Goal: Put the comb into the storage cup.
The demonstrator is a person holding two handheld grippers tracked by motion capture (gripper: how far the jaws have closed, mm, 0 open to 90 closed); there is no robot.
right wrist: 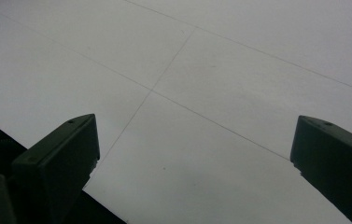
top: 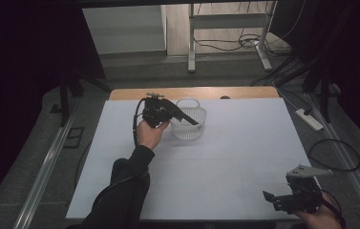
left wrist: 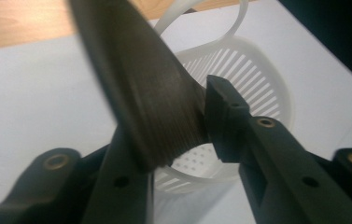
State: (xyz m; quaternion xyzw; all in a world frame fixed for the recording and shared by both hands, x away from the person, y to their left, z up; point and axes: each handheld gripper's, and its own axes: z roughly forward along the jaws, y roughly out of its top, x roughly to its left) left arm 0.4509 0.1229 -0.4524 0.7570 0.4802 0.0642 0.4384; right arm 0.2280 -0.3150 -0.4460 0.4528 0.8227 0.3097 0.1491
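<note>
I had my left gripper (top: 187, 117) up near the far edge of the table (top: 244, 143), reaching over the white basket (top: 189, 129) that sat there, a little left of the middle of that edge. The jaws were clamped on a dark flat strip (left wrist: 150, 93), ribbed along its face, which I couldn't put a name to. In the left gripper view it rose steeply from between the jaws, its long axis tilted up and away from me, and its lower end hung right above the basket's open mouth, with the perforated bottom showing just beneath. So the basket lay directly below and slightly ahead of what I held, and I judged a short drop would land the strip inside, provided the lower end cleared the near rim and the looped handle behind it. My right gripper (top: 282, 200) sat well apart at the near right corner of the table, jaws spread wide with nothing between them, bare white surface ahead. The left hand was plainly the nearer one for this.
</note>
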